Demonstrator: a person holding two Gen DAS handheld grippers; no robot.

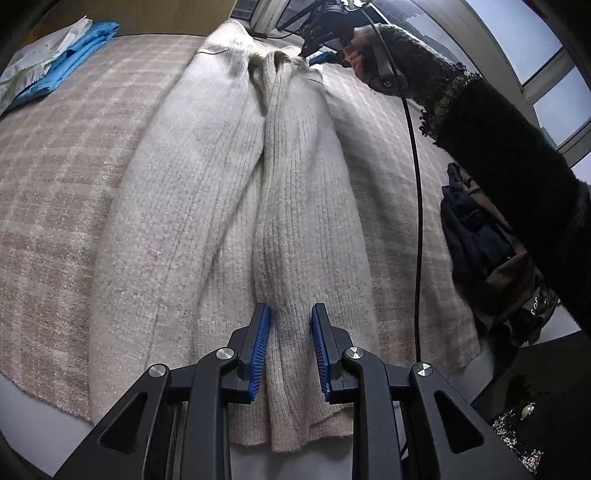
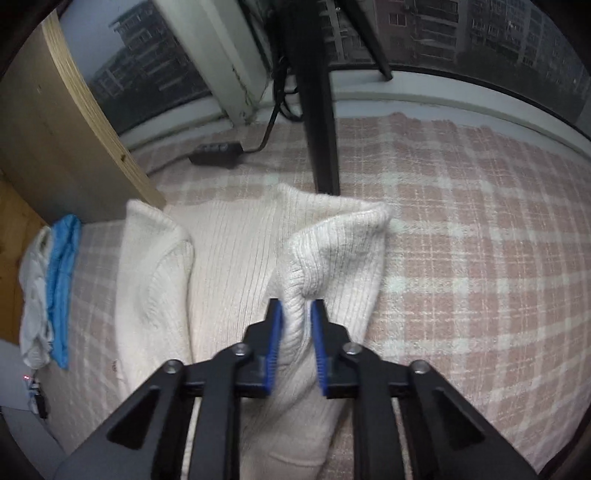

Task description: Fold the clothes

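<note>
The left claw (image 1: pixel 289 321) is standing over the near hem of the cream ribbed sweater (image 1: pixel 229 192), its blue pads (image 1: pixel 258 354) set either side of a raised fold of knit; whether they are pinching it or only straddling it is not clear, since a gap is showing beside each pad. The right claw (image 2: pixel 295 314) is clenching a bunched ridge of the same sweater (image 2: pixel 229 258), the fabric rising in a peak between its pads (image 2: pixel 274 343).

The sweater is lying lengthwise on a pink plaid blanket (image 1: pixel 55 166), with both long sides folded in toward the middle. In the left wrist view the right claw's body (image 1: pixel 325 26) is showing at the far end of the garment, held by a hand (image 1: pixel 360 55) in a dark fuzzy sleeve (image 1: pixel 498 147), with a black cable (image 1: pixel 417 221) hanging down across the blanket.

A blue cloth (image 2: pixel 61 284) and a white cloth (image 2: pixel 31 310) are lying together at the blanket's left edge, beside a wooden panel (image 2: pixel 55 122). A heap of dark clothes (image 1: pixel 480 240) is sitting past the blanket's right edge, partly hidden by the sleeve. A black stand leg (image 2: pixel 317 110) is planted on the blanket just beyond the sweater, and a power strip (image 2: pixel 216 151) is lying near the window sill (image 2: pixel 424 98).

Right of the sweater, the blanket (image 2: pixel 480 258) is stretching bare toward the window.
</note>
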